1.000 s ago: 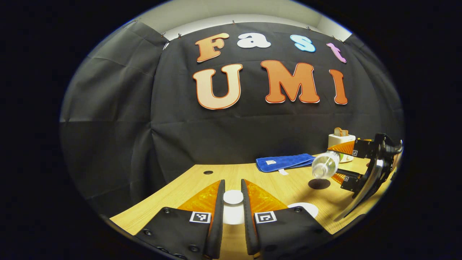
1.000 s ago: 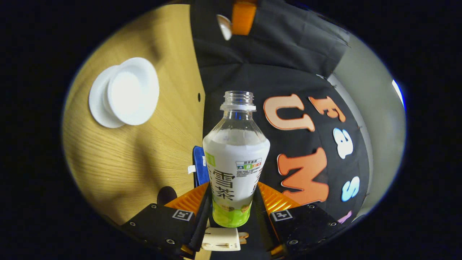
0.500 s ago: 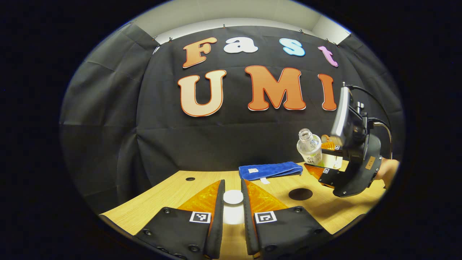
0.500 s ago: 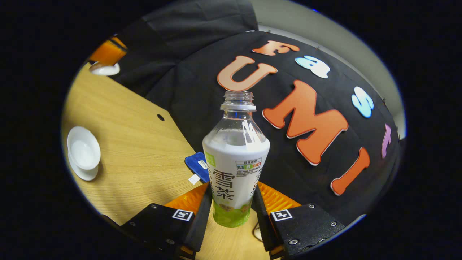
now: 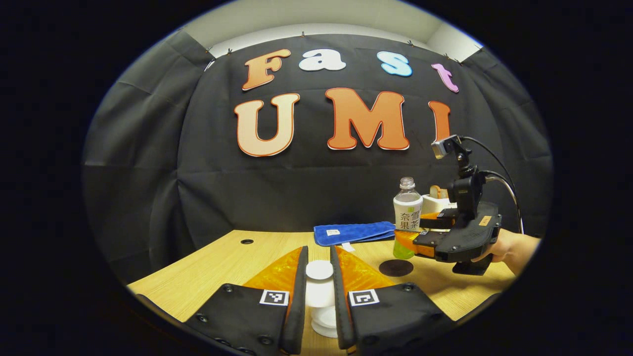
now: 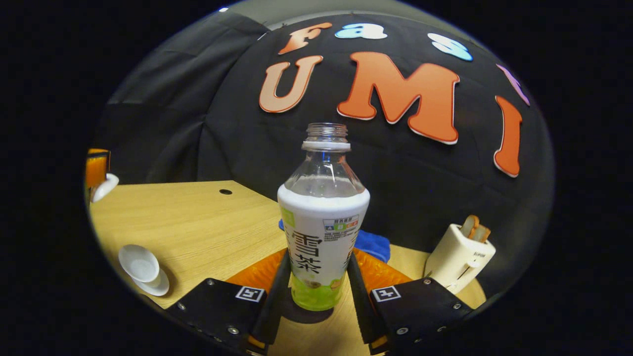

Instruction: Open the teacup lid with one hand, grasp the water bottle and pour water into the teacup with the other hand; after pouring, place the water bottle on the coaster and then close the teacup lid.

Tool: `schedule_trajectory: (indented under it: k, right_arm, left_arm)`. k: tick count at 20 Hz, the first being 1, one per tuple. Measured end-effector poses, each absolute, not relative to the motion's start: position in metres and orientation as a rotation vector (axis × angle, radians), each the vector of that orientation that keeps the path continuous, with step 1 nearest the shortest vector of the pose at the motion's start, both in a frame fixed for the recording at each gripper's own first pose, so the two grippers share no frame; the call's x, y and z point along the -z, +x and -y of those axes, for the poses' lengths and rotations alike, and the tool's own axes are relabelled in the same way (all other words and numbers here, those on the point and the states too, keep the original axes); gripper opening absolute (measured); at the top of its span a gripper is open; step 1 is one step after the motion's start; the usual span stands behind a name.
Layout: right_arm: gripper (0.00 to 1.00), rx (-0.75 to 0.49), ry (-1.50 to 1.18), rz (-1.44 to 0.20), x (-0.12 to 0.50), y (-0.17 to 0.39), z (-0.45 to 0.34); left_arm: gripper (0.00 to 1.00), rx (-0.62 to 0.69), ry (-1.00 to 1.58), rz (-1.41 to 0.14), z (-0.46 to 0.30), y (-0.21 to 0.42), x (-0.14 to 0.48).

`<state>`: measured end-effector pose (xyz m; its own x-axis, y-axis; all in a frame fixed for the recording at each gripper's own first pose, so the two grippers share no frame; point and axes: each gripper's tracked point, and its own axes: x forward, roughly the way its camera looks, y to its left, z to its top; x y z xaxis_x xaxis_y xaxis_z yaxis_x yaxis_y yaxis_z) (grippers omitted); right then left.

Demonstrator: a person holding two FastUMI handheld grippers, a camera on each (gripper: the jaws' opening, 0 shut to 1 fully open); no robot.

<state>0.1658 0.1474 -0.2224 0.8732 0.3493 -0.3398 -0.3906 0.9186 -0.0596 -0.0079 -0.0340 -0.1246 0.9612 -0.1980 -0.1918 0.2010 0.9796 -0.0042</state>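
Right hand-held gripper [image 6: 316,291] clamped on upright water bottle [image 6: 322,232] above coaster [image 5: 395,268].

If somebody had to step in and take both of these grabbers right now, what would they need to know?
Left gripper: shut on the teacup lid, held above the wooden table.
Right gripper: shut on the water bottle, upright and uncapped, held by a hand.
Coaster: dark disc just below the bottle; contact can't be judged.
Teacup: open, on its saucer, at the table's near left in the right gripper view.
Done: lid off, bottle grasped.
Left: set bottle on coaster, release, put the lid back.
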Motion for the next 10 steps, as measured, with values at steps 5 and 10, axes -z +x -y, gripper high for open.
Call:
schedule_trajectory:
  k: [5,10]
  right_arm:
    - [0.64,-0.371,0.015,-0.435,0.249,0.17,-0.144]
    - [0.64,-0.371,0.009,-0.469,0.27,0.169,-0.148]
  left_arm:
    - [0.27,0.216,0.011,-0.217,0.044,-0.013,0.132]
    - [0.3,0.22,0.009,-0.24,0.049,-0.011,0.141]
